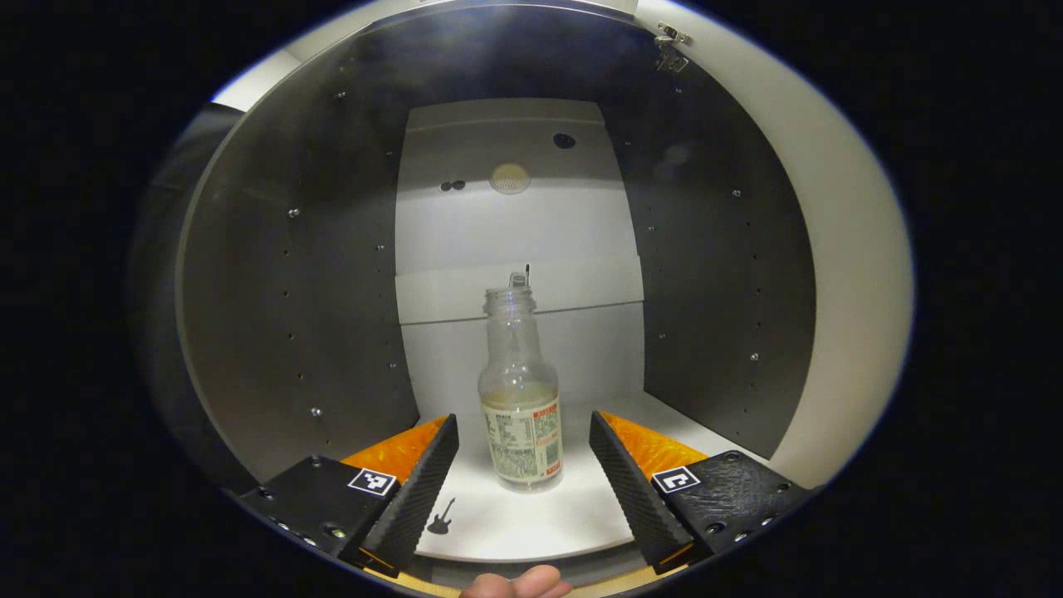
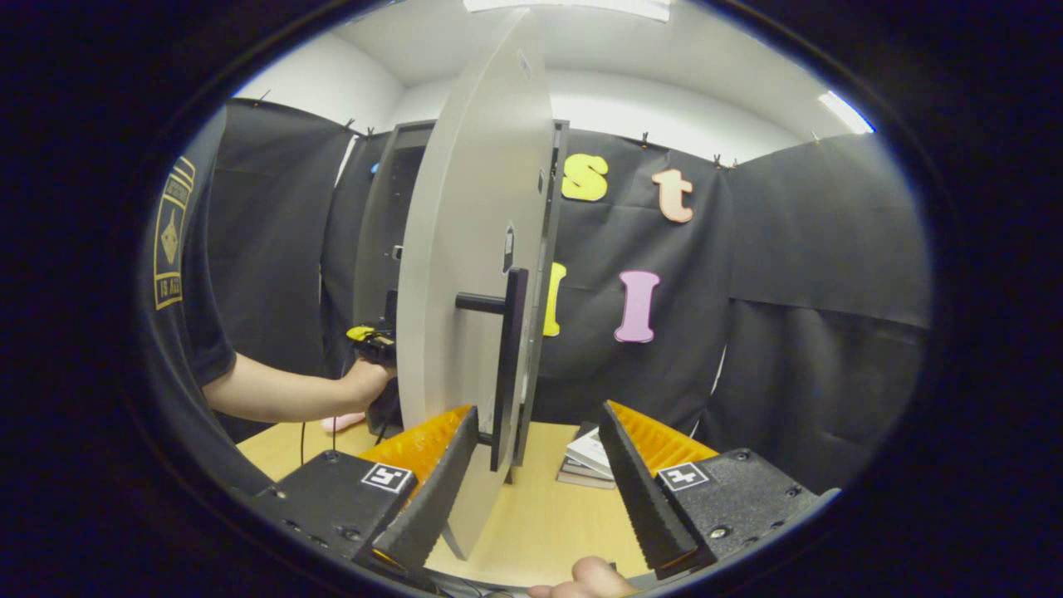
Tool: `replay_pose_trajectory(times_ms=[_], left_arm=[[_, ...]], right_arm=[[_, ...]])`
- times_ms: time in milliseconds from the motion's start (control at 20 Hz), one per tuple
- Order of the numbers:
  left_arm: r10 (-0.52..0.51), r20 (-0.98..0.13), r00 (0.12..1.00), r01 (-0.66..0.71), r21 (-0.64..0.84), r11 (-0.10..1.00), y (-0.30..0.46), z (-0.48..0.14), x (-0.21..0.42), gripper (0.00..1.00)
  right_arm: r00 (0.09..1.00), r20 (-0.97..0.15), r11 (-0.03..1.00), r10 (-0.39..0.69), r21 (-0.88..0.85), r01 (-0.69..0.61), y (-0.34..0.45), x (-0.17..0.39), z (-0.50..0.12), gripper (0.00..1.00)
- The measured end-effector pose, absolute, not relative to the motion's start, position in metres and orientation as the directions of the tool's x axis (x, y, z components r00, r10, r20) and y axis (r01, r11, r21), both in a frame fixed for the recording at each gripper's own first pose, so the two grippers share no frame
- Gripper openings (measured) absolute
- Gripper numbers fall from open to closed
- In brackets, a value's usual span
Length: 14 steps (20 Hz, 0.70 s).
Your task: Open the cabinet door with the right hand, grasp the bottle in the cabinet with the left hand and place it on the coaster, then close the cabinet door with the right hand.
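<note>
My left gripper (image 1: 523,465) is spread wide and holds nothing. The bottle (image 1: 520,399) stands right in front of it, in line with the gap between the two fingers and just a little past their tips. Nothing touches it yet. The bottle stands straight up, tall way pointing to the ceiling, with no cap on top and a bit of pale drink low inside. It sits on the white cabinet floor (image 1: 531,519), near the front edge. So I think my next move is simple: push straight ahead until the bottle is between the fingers, then squeeze. There is lots of free room around it. The dark side walls (image 1: 299,316) are well apart from the bottle on both sides, and the back wall is far behind it. A shelf strip crosses the back wall behind the bottle's mouth, so I would lift only a little and pull back out low. My right gripper (image 2: 536,465) is spread open too and pinches nothing. The cabinet door (image 2: 465,274) stands open, edge-on, just ahead and to its left, with the dark handle (image 2: 508,365) near its left finger. My left arm (image 2: 282,394) reaches in behind the door. I cannot see the coaster.
</note>
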State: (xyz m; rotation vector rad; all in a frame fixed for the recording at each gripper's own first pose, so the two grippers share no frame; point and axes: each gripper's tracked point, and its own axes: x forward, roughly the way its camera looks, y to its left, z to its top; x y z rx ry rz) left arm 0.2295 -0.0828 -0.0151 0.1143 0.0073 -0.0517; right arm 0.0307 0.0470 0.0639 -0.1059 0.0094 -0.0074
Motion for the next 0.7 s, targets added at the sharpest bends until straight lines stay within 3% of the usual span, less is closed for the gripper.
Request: replay_pose_trajectory(times_ms=[550, 650, 700], left_arm=[[-0.013, -0.043, 0.999, 0.015, 0.053, 0.999, -0.079, -0.012, 0.299, 0.96], [-0.013, -0.03, 0.999, 0.015, 0.056, 0.998, -0.079, -0.007, 0.305, 0.72], [-0.03, -0.023, 0.999, 0.031, 0.053, 0.998, -0.083, -0.005, 0.304, 0.77]], right_arm=[[0.999, 0.01, 1.0, -0.031, 0.008, 0.03, 0.021, 0.051, 0.072, 0.93], [1.0, 0.008, 0.999, -0.012, 0.03, 0.011, 0.022, 0.054, 0.07, 0.9], [1.0, 0.008, 0.999, -0.008, 0.039, 0.007, 0.02, 0.054, 0.07, 0.93]])
